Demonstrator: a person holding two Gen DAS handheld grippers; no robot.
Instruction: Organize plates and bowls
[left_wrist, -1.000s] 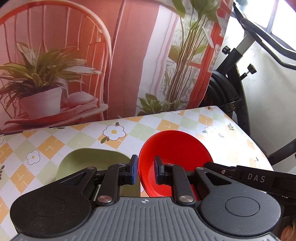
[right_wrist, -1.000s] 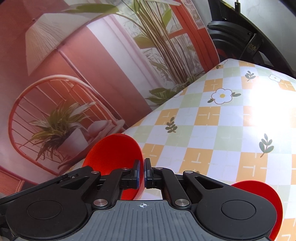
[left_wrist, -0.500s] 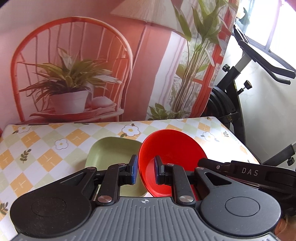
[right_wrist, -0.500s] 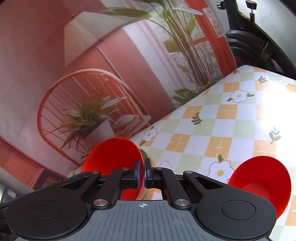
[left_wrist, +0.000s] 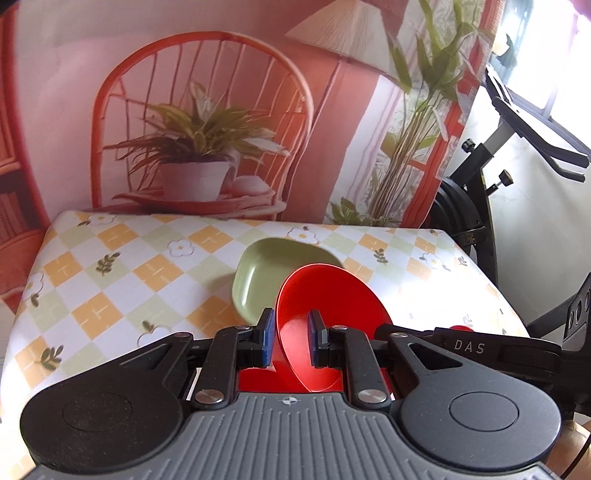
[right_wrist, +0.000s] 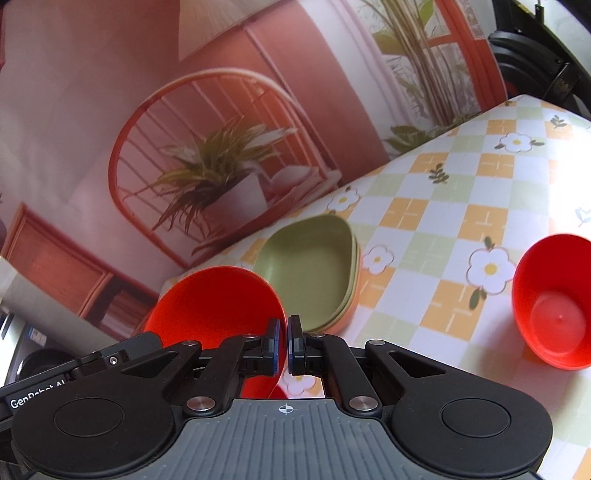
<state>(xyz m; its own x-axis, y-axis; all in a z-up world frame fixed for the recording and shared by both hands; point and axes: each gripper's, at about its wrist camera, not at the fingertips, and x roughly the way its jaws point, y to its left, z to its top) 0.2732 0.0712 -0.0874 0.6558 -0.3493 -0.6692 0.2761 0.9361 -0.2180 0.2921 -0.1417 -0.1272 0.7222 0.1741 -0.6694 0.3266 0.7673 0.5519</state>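
Note:
A red bowl (left_wrist: 332, 314) hangs tilted above the table, held from both sides. My left gripper (left_wrist: 291, 334) is shut on its left wall, jaws a little apart with the wall slanting between them. My right gripper (right_wrist: 287, 338) is shut on the rim of the same red bowl (right_wrist: 214, 306). Two green plates (right_wrist: 306, 273) lie stacked on the table just beyond it, and the green stack (left_wrist: 266, 277) also shows in the left wrist view. A second red bowl (right_wrist: 554, 302) stands upright on the table to the right.
The table (left_wrist: 110, 295) wears a checked cloth with flowers. A printed backdrop (left_wrist: 184, 110) of a chair and plants stands along its far edge. An exercise bike (left_wrist: 480, 206) is past the right end.
Both grippers have drawn back and risen together with the red bowl. Much more of the table shows, the green plates look farther off, and the second red bowl has come fully into the right view.

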